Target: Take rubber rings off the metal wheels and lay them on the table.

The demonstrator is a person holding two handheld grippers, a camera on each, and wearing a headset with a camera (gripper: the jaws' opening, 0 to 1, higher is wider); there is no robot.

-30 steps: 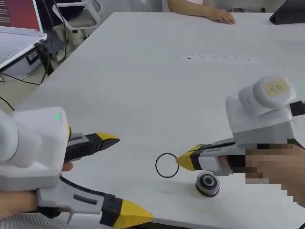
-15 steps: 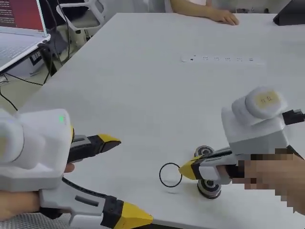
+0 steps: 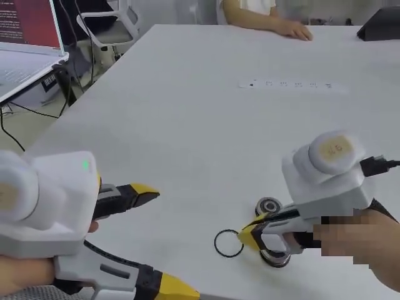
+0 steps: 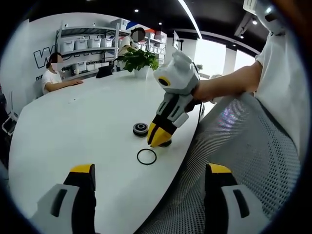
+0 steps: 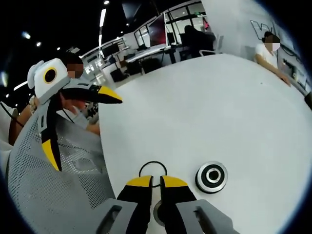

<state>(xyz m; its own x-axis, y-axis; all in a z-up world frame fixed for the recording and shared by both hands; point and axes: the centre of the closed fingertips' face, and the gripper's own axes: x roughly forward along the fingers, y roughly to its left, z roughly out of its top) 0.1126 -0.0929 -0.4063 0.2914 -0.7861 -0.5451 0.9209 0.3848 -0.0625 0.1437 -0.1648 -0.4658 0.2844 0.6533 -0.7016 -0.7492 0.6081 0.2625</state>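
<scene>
Just beside rubber ring [image 3: 216, 244], right claw [image 3: 245, 236], jaws together.

white table [image 3: 187, 112] | laptop [image 3: 25, 47] | shelves [image 4: 85, 44] | potted plant [image 4: 139, 57] | ceiling lights [image 4: 186, 18]

Bright, even overhead light washes the white table [image 3: 206, 125] in the head view, leaving only a faint, soft shadow beside the metal wheel [image 3: 269, 205] (the nearest white surfaces bloom almost featureless). In the gripper views a ceiling strip light [image 4: 187, 17] glares against a dark ceiling, a window [image 4: 214, 56] blows out, and the fisheye bends the table's edge; the bottom foreground looks soft.
</scene>
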